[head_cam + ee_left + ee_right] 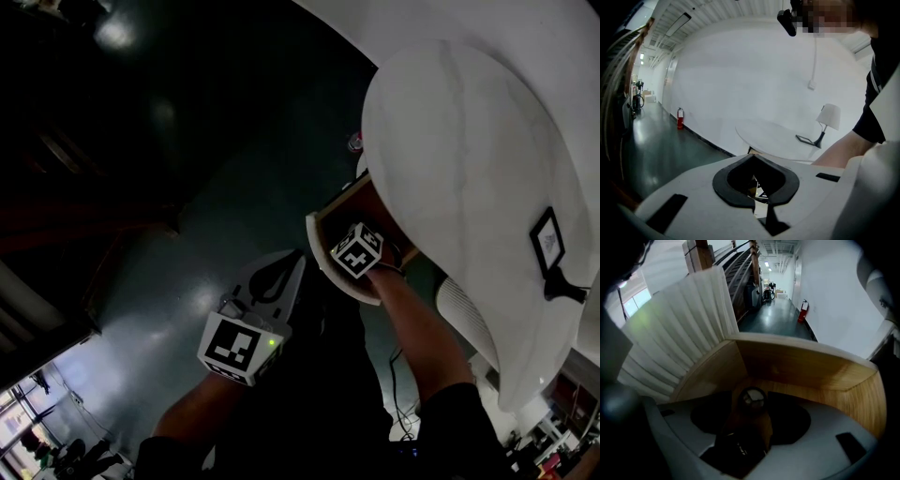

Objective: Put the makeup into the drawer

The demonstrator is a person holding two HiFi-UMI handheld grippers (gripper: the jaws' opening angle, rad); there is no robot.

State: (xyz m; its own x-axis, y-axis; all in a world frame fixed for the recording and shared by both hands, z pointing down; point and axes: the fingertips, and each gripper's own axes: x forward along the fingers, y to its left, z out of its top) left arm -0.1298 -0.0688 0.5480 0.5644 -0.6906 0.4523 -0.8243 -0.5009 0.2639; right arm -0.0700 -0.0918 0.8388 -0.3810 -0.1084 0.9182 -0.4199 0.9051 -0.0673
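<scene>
R gripper point(752, 393) points steeply down into the open wooden drawer point(801, 366) under the white round table point(450, 169). Its jaws pinch the makeup point(750, 423), a dark brownish bottle w/ a round cap at the far end, held lengthwise btwn the pads, so the jaws stand fairly wide around it. The bottle is already inside the drawer's walls, above the wood bottom; can't tell if it touches the bottom. In the head view the R marker cube point(356, 251) sits just over the drawer's near rim, forearm reaching in from the near right. L gripper point(753, 157) is well to the left of the drawer, over the dark green floor point(187, 253), tilted slightly down; its jaws are pressed together w/ nothing btwn them. Far off on the tabletop stand a small white lamp point(828, 117) and a black picture frame point(547, 240). A red fire extinguisher point(680, 118) stands by the white wall at far left.
</scene>
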